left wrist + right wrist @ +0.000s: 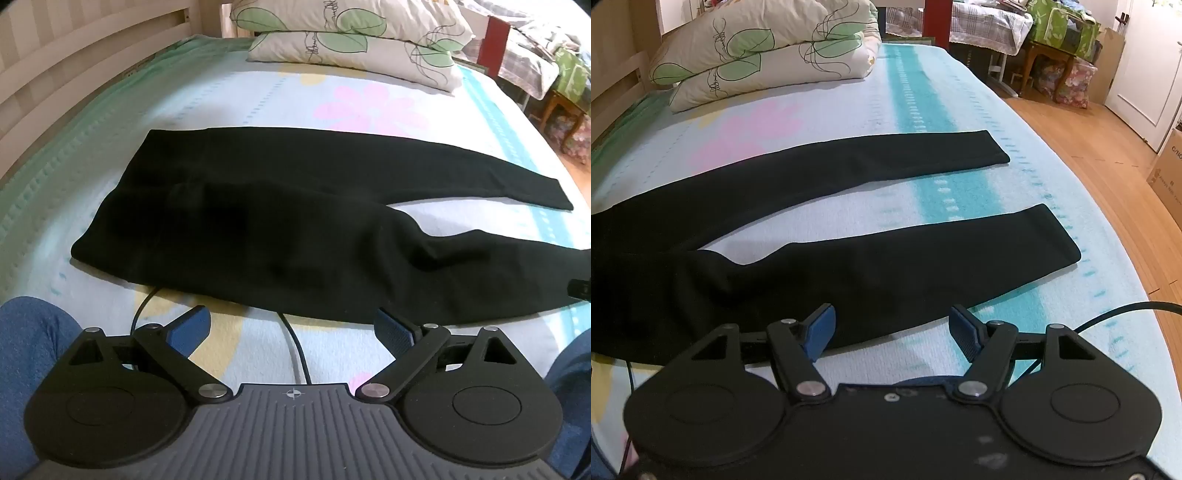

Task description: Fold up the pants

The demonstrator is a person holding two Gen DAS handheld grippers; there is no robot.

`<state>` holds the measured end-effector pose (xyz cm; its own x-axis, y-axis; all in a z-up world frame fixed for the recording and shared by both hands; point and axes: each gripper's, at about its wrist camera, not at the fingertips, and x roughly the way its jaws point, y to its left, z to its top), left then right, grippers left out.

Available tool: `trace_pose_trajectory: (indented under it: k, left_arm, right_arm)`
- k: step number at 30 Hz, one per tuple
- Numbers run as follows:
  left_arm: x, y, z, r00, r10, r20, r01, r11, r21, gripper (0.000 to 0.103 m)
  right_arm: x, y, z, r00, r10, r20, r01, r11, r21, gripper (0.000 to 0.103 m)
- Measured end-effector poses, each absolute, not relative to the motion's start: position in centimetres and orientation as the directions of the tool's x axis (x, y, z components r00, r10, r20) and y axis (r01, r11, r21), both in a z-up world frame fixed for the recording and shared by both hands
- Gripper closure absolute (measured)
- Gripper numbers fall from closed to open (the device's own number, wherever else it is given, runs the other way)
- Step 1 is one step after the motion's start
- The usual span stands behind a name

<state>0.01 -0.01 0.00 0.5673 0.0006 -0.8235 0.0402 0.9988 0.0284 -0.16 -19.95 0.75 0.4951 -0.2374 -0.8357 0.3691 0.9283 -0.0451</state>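
Left tongs (291, 332), right tongs (892, 330) wide open, empty; black pants (258, 221) flat on bed (221, 99), legs apart.

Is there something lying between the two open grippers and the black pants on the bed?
Nothing visible blocks them. The left gripper and right gripper are open at the near edge of the pants. Only a thin black cable lies on the bed by the left gripper.

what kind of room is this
Most likely a home bedroom. Black pants lie spread on a bed with a flowered sheet, stacked leaf-print pillows sit at its far end, and a wooden floor runs alongside.
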Motion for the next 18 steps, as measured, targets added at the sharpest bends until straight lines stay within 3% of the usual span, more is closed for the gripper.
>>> trace_pose_trajectory:
  k: [18]
  left_arm:
    - [-0.22,-0.02,-0.69,0.568,-0.001,-0.823,0.041,0.999,0.027,0.007]
  right_arm:
    - [-0.14,-19.92,0.7,0.494,-0.232,-0.838,0.369,0.929,-0.04,0.031]
